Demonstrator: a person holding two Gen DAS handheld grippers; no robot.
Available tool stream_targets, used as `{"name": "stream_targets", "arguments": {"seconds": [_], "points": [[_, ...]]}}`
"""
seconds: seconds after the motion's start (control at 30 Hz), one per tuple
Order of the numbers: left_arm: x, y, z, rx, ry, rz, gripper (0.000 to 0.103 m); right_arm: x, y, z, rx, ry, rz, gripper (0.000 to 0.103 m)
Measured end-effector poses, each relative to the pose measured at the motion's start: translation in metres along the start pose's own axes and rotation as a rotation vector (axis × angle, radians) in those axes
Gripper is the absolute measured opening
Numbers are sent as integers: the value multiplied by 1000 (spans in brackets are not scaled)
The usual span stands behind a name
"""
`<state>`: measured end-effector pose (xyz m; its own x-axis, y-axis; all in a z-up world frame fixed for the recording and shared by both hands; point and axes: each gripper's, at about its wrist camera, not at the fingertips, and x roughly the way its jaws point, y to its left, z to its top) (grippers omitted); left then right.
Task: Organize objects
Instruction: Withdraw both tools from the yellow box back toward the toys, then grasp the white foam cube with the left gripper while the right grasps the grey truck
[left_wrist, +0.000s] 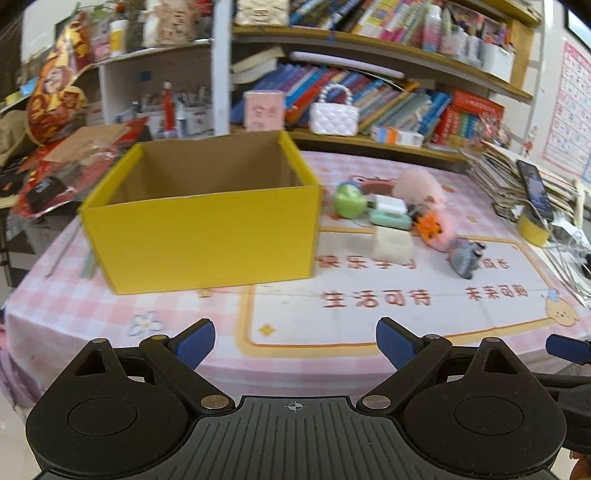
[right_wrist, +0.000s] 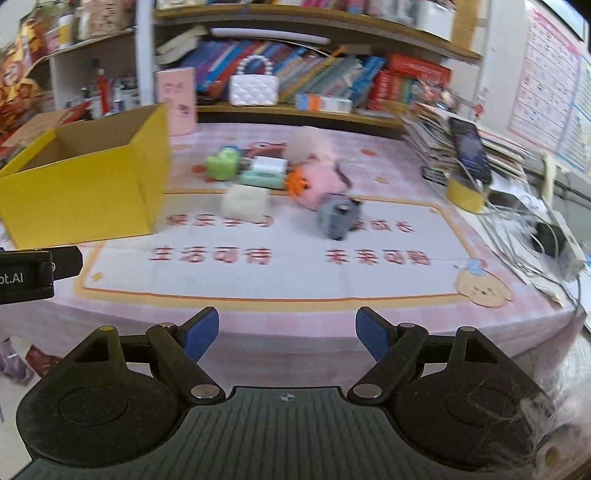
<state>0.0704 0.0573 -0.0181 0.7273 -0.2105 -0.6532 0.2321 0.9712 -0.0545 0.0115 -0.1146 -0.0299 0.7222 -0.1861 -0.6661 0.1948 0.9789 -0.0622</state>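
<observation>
Both views are motion-blurred, so small print and fine detail are unreadable. The pile of small objects to the right of the yellow box (left_wrist: 201, 218) overlaps itself: the pink plush (right_wrist: 321, 173) is partly covered by an orange piece (right_wrist: 297, 184), and the white charger (left_wrist: 389, 204) and mint case (left_wrist: 389, 218) sit stacked, edges hard to separate. The box floor is mostly hidden behind the front wall in the left view; only bare brown cardboard inner walls show. The box's left side is cut off in the right view. The left tool (left_wrist: 294, 344) has its blue-padded fingers spread wide, nothing between them, hovering off the near table edge. The right tool (right_wrist: 287, 334) is likewise spread and holding nothing. A black part of the left unit pokes in at the right view's left edge. The table (left_wrist: 406, 317) carries a pink checked cloth with a white printed mat, orange border, red characters. The box is glossy yellow outside, open-topped, on the table's left half. Right of it: green rounded toy (left_wrist: 349, 199), pale squarish block (left_wrist: 391, 243), grey toy (right_wrist: 338, 216) nearest the front, all resting on the mat. At the far right edge: a yellow tape roll (right_wrist: 463, 192), a phone (right_wrist: 471, 149) leaning on a paper stack, tangled cables. Behind: a bookshelf (left_wrist: 388, 51) packed with books, a white quilted purse (left_wrist: 333, 118) with a bead handle.
</observation>
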Motion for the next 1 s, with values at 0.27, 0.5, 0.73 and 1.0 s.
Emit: {"name": "stream_targets", "arguments": {"seconds": [0.27,0.5,0.73,1.0], "points": [[20,-40,14,32,8,-1,96,19,-36,14,2,25,-5,80],[43,-69,26,38,31,14,96,43,-63,29,-24,51,12,80],[67,-96,39,48,42,36,96,71,-87,44,-31,73,46,80],[88,-116,53,55,42,104,96,105,-108,60,-50,83,104,80]]}}
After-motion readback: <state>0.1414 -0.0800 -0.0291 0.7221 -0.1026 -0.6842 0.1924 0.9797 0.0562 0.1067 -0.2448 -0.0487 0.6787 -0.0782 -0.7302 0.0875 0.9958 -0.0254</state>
